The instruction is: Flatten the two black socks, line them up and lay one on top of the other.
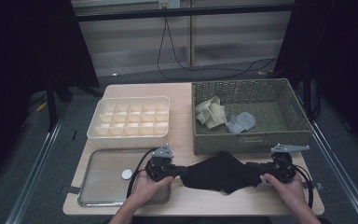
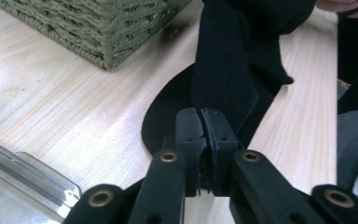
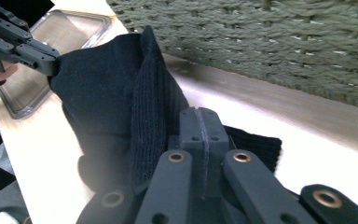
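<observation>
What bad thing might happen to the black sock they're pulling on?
The left gripper pinches just a thin edge of the black sock, so it might slip free if pulled harder. The right gripper pulls the other way, so the knit could overstretch. The sagging middle hangs right by the woven basket and could snag on it.

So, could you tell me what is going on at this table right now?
A person holds a black cloth stretched between two grippers near the table's front edge. The left gripper and the right gripper are each shut on one end of it. Behind it, the wicker basket holds two more pieces of fabric, while the divided white organiser stands empty.
</observation>
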`<action>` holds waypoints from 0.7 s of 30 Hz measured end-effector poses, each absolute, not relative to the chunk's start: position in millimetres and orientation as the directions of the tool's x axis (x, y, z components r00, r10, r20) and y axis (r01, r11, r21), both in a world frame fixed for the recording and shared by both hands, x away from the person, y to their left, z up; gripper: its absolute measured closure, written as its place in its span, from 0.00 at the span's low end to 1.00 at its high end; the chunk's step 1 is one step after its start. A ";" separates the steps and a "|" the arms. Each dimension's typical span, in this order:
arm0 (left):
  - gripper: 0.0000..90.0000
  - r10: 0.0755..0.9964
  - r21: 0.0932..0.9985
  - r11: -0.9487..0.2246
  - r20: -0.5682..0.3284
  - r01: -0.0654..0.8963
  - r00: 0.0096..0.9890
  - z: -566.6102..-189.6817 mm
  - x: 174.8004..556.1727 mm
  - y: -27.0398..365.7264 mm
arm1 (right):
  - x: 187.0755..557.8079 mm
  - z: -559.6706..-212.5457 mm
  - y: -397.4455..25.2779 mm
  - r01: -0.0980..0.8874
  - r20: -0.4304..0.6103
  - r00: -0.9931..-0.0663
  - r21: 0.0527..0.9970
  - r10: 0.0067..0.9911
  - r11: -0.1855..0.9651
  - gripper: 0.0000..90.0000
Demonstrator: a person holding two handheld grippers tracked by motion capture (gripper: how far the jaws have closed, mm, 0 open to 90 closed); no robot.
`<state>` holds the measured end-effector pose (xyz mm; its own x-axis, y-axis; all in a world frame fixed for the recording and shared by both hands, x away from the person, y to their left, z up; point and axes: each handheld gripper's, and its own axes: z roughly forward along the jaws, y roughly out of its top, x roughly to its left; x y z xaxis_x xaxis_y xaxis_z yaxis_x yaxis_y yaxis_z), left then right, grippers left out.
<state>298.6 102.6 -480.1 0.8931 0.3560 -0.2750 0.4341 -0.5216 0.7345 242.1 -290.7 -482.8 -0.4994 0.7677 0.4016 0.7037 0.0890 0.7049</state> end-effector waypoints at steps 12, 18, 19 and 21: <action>0.88 0.370 0.730 -0.515 -0.284 0.450 0.885 -485.7 304.0 100.9 | 241.2 -478.7 -295.8 0.693 0.380 -0.466 0.719 0.799 0.062 0.81; 0.84 0.374 0.731 -0.516 -0.278 0.448 0.885 -485.6 305.2 101.1 | 238.7 -471.9 -302.3 0.668 0.368 -0.443 0.743 0.818 0.027 0.76; 0.84 0.372 0.731 -0.516 -0.279 0.447 0.886 -485.4 305.4 101.4 | 238.7 -470.5 -303.4 0.666 0.370 -0.440 0.745 0.818 0.021 0.74; 0.83 0.375 0.733 -0.511 -0.280 0.449 0.884 -485.3 305.3 101.5 | 238.8 -464.6 -306.4 0.653 0.347 -0.437 0.757 0.830 0.027 0.73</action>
<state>305.3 101.5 -485.3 0.8837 0.3754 -0.2796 0.4490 -0.5108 0.7331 238.8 -306.4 -464.6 -0.4373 0.8295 0.3473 0.6527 0.0271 0.7571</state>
